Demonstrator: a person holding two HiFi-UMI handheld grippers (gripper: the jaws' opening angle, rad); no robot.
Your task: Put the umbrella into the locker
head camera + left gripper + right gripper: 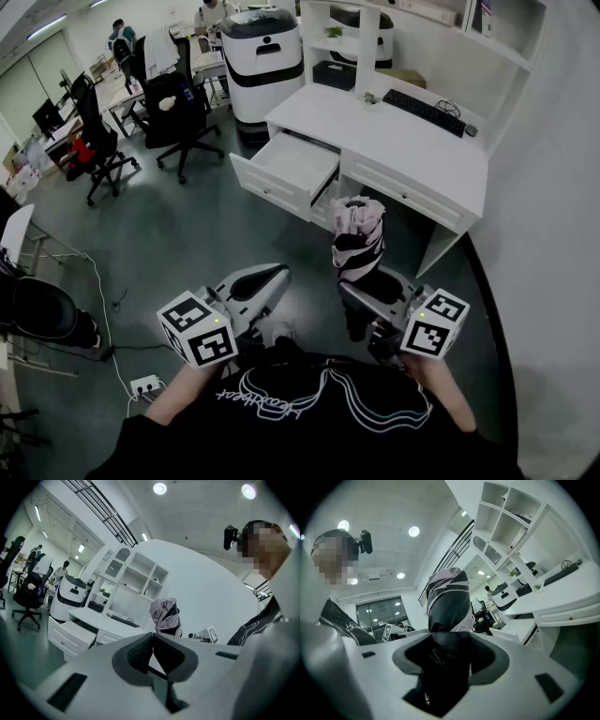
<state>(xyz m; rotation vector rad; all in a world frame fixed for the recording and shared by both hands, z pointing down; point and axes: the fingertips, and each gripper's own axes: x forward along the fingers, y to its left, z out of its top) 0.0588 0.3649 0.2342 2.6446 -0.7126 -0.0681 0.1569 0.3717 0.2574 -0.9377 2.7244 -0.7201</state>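
Umbrella (357, 239) wasn't stowed yet. It stood upright in front of the desk (375, 131), short of the open drawer (291, 164), carried clear of the floor by the right gripper. So pickup looked done, w/ the carry & drop-in left to do. No obvious locker showed; poss. the drawer or a space in the desk unit, couldn't tell.

L to R: black office chairs (178, 103) sat well left of the desk, w/ padded backs & wheeled star bases. Left gripper (277, 281) was in front of the desk, left of the umbrella & apart from it. It had a smooth white plastic shell, and its dark ribbed pads were pressed together w/ nothing btw them.

The umbrella was folded & compact, in soft crumpled fabric. It was pale pinkish w/ black panels, bunched at the top & darker lower down. Right gripper (364, 302), in front of the desk's right half, had its jaws clamped partway closed round the dark lower part, w/ fabric filling the gap.

The desk was matte white w/ a flat top, boxy drawers & open shelves above. A black keyboard (427, 111) lay toward its right end.
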